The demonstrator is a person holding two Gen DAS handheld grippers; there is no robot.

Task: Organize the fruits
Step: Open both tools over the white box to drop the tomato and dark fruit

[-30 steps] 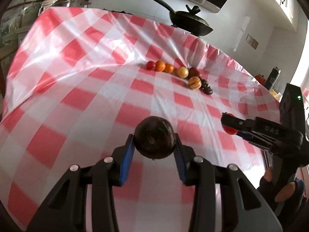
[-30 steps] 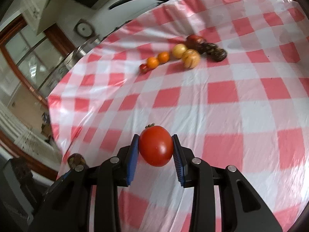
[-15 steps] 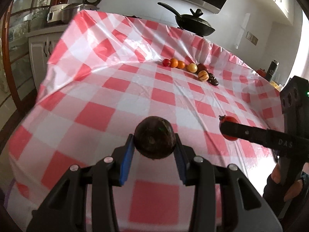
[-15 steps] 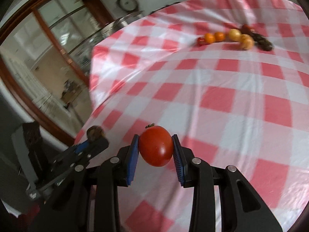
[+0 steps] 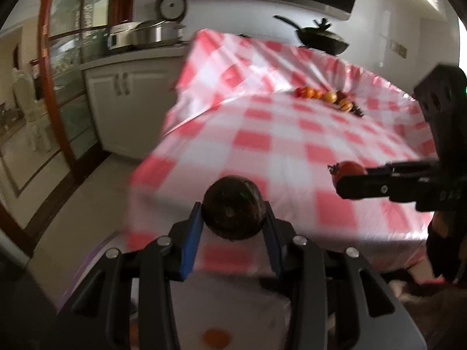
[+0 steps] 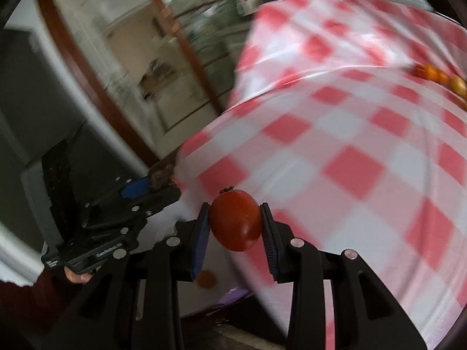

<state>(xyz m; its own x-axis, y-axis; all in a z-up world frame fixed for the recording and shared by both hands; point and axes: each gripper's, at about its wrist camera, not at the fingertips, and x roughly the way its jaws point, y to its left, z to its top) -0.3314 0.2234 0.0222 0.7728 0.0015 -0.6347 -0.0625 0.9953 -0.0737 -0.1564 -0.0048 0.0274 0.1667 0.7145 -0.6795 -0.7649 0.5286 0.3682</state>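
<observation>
Above the checkered tablecloth (image 5: 292,157), each claw grips one fruit.

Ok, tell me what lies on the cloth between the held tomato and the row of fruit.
Nothing: in the left wrist view, only bare checked tablecloth separates the tomato in the right gripper from the fruit row.

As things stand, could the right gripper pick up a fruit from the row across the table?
Probably not yet: the right gripper is shut on a tomato, and the row of fruit lies far across the tablecloth.
</observation>
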